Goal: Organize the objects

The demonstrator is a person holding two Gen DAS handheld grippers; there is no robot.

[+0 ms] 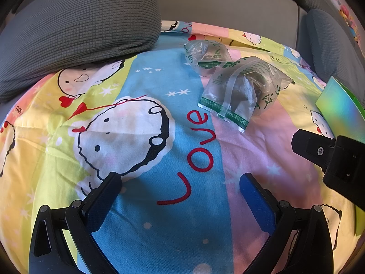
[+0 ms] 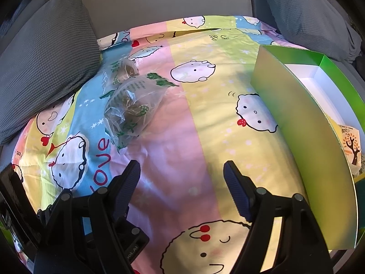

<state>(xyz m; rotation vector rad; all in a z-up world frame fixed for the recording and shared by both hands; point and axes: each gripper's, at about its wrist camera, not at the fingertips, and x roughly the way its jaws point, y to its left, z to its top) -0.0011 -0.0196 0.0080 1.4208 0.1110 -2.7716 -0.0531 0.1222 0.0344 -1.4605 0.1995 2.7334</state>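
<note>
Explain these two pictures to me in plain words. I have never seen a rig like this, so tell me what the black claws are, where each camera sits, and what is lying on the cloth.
The black claws are two hand-held grippers; a person carries one in each hand. Each picture comes from a wide-angle camera on one gripper, looking along its fingers. The left gripper and the right gripper both stand open and hold nothing. Below them is a cartoon-print sheet spread over a grey sofa. On it lie two clear plastic bags with green print: the nearer bag and the farther bag touching it behind. To the right sits an open green box with a printed packet inside.
</note>
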